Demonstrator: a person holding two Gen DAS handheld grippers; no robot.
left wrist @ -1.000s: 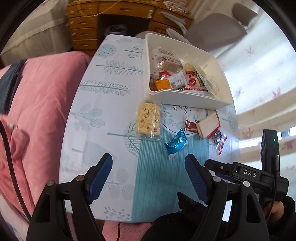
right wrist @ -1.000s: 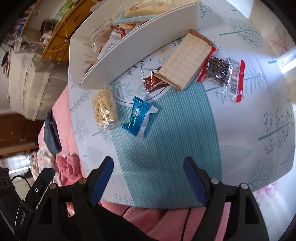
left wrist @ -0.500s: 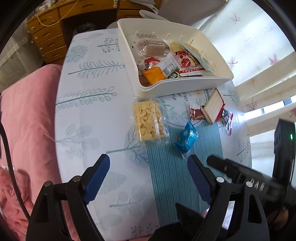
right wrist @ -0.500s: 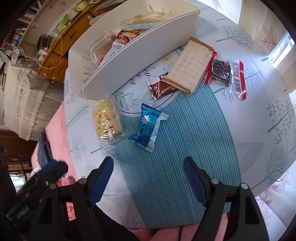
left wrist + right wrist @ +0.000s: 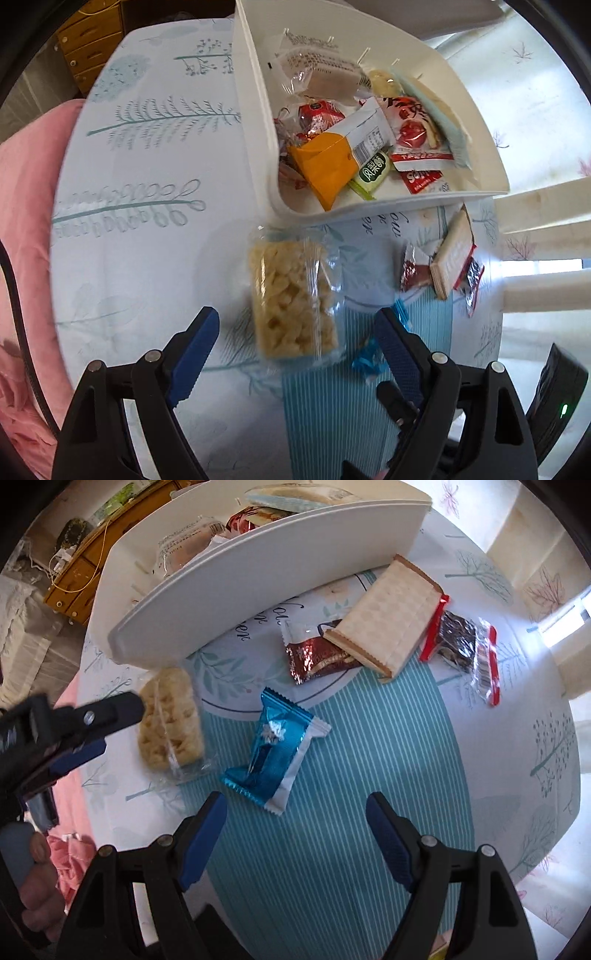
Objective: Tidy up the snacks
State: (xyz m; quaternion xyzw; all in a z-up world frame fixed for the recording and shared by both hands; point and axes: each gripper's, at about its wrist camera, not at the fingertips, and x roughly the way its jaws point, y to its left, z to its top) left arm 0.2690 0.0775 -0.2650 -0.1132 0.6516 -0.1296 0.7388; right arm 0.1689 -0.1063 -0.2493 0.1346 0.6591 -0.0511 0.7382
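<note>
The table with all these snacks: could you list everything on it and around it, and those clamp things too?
table: one, round, white and teal leaf-print cloth.
white bin: one, at the table's far side, full of mixed snack packets.
clear pack of pale puffed snacks: one, on the table just in front of the bin.
blue foil packet: one, beside the clear pack.
beige wafer pack: one, lying partly on a dark red wrapper.
dark packet with red ends: one, beside the wafer.
wooden drawers: behind the table.
pink bedding: beside the table.
left tool: black with blue pads, open, over the clear pack.
right tool: same, open, near the blue packet.
</note>
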